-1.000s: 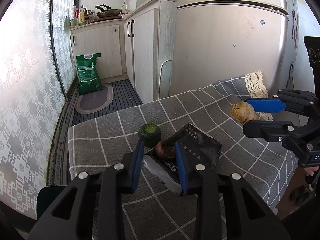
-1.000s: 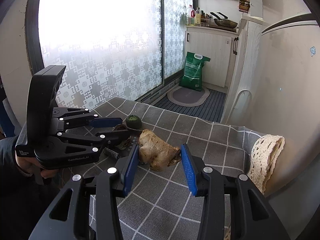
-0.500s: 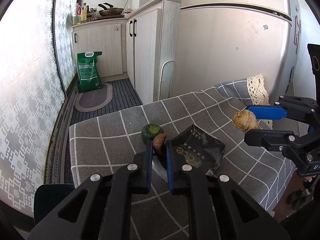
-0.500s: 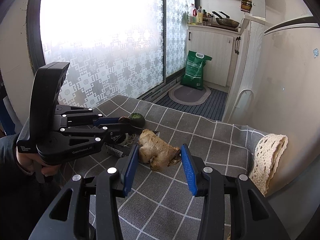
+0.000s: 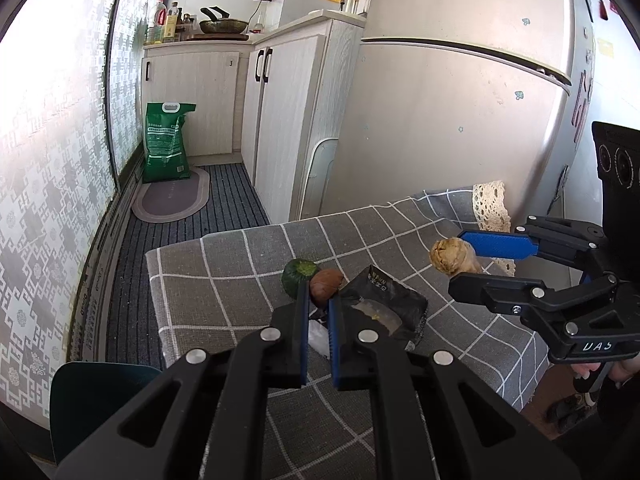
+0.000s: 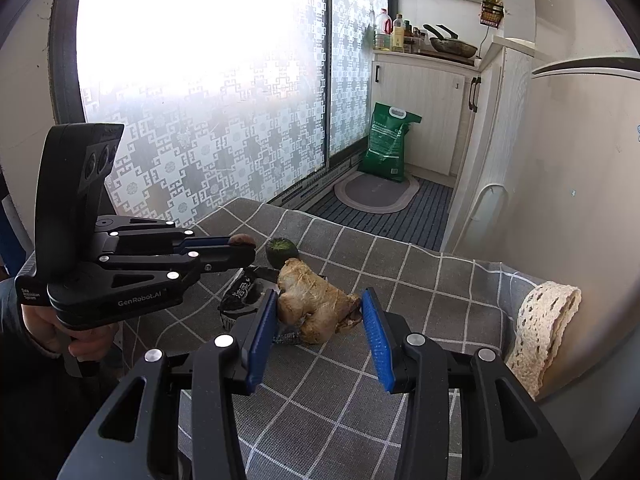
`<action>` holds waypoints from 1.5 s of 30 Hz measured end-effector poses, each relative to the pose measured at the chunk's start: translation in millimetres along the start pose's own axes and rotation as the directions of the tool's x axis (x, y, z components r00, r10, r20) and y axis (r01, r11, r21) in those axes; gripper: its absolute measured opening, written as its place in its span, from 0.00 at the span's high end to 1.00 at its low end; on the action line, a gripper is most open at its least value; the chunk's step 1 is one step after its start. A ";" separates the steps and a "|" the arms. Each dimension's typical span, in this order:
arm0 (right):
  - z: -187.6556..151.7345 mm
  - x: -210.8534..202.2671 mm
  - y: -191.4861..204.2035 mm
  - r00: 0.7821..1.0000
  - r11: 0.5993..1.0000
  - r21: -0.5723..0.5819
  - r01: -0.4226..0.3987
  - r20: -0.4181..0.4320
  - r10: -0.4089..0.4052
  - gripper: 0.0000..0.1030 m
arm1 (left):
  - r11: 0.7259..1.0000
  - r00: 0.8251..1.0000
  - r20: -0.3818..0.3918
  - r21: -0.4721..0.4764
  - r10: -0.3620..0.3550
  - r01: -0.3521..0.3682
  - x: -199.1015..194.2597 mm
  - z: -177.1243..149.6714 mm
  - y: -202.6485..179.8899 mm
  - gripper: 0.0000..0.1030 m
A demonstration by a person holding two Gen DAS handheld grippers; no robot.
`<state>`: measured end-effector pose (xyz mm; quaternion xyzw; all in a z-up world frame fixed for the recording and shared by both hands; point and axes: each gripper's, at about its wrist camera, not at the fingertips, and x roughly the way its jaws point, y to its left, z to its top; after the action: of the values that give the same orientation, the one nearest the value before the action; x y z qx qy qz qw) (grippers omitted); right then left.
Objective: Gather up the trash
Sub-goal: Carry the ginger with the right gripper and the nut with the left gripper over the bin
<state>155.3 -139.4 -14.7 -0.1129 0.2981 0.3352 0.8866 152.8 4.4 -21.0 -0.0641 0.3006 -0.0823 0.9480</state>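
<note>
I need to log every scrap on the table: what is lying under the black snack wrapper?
A white plastic scrap sticks out from under the black snack wrapper, near the left gripper, resting on the grey checked tablecloth. Whatever else lies beneath is covered by the wrapper.

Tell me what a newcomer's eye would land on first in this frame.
Probably the lumpy tan ginger root lying on the grey checked tablecloth, framed by the open blue-padded right gripper. Next, the left gripper, shut on a small brown scrap, above a black wrapper and beside a dark green stub.
</note>
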 end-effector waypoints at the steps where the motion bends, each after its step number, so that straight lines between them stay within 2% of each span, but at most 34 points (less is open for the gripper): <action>1: 0.9 0.5 1.6 1.000 1.000 -0.003 0.000 -0.001 0.000 0.58 | 1.000 1.000 0.004 -0.005 0.000 0.000 -1.7 0.3 1.8 0.91; 10: 12.3 4.5 19.3 1.000 1.000 -0.028 -0.013 0.003 0.013 0.58 | 0.999 0.999 0.027 -0.026 0.022 -0.021 -20.2 -0.5 18.2 0.91; 27: 46.6 34.0 80.1 0.998 0.994 -0.099 -0.055 -0.023 0.053 0.58 | 0.993 0.994 0.071 -0.096 0.081 -0.074 -71.6 -10.9 84.9 0.91; 31: 54.9 42.9 97.6 0.997 0.991 -0.117 -0.069 -0.034 0.066 0.58 | 0.988 0.993 0.049 -0.115 0.104 -0.098 -76.5 -21.3 102.8 0.91; 39: 73.5 59.9 130.8 0.994 0.987 -0.119 -0.106 -0.053 0.101 0.58 | 0.976 0.988 -0.049 -0.159 0.144 -0.150 -73.0 -55.2 140.7 0.91; 45: 83.1 74.7 154.0 0.988 0.984 -0.112 -0.139 -0.079 0.131 0.58 | 0.959 0.975 -0.127 -0.194 0.181 -0.204 -70.5 -83.4 175.3 0.91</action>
<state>135.7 48.6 6.3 -0.1560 0.3163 0.4071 0.8425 68.1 183.6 -79.1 -0.1279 0.3632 0.0387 0.9221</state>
